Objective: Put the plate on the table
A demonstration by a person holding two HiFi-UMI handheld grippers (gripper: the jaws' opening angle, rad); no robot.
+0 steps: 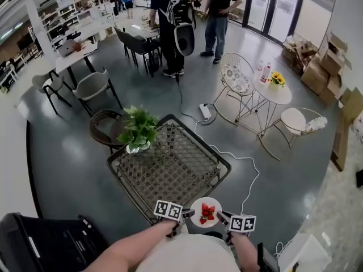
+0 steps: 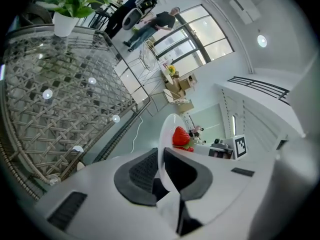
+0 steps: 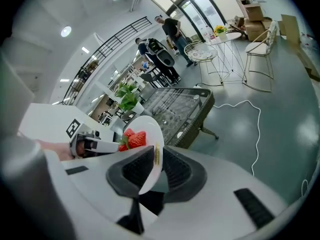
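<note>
Currently, plate (image 1: 195, 208) clamped between left claw (image 1: 187, 214), right claw (image 1: 222, 217)

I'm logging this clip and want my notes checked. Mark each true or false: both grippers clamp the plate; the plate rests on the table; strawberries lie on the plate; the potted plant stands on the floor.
1. The left gripper and the right gripper both clamp the plate. True: each is shut on its rim, from opposite sides.
2. The plate rests on the table. False: it is held in the air near the table's near corner.
3. Strawberries lie on the plate. True.
4. The potted plant stands on the floor. False: it stands on the table, at a far corner.
</note>
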